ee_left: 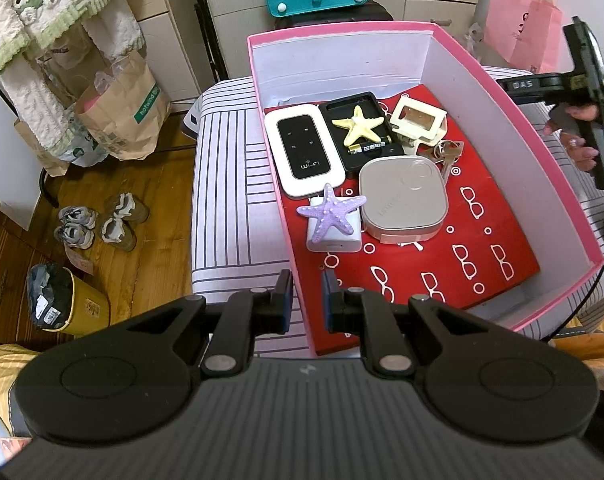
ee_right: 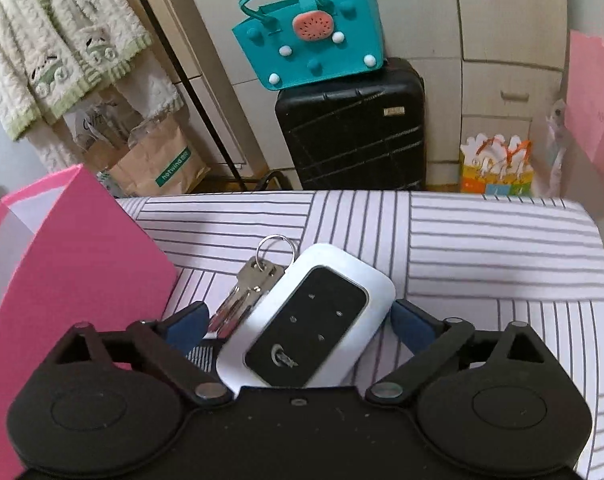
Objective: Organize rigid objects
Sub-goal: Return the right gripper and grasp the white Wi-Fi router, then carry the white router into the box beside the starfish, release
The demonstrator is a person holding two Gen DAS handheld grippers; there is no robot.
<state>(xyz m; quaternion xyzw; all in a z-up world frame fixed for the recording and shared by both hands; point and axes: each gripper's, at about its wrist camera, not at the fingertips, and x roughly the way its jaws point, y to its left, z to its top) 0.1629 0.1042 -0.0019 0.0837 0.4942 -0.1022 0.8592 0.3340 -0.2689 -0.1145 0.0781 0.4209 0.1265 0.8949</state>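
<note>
A pink box (ee_left: pixel 502 92) with a red patterned floor holds a white WiFi router (ee_left: pixel 304 150), a black tray with a yellow starfish (ee_left: pixel 358 126) and a battery, a cream case (ee_left: pixel 418 120), keys (ee_left: pixel 448 152), a grey square device (ee_left: pixel 402 200), and a purple starfish (ee_left: pixel 332 212) on a white charger. My left gripper (ee_left: pixel 307 298) hovers at the box's near wall, nearly closed and empty. My right gripper (ee_right: pixel 298 324) is open around a second white router (ee_right: pixel 308 314) lying on the striped cloth beside a bunch of keys (ee_right: pixel 248 290). The pink box wall (ee_right: pixel 82 264) stands to its left.
The striped cloth (ee_right: pixel 482 248) covers the surface. Behind it stand a black suitcase (ee_right: pixel 354 132) with a teal bag (ee_right: pixel 310 44) on top, paper bags and hanging clothes. Shoes (ee_left: pixel 98 224) and a yellow bin (ee_left: pixel 68 300) sit on the wooden floor at left.
</note>
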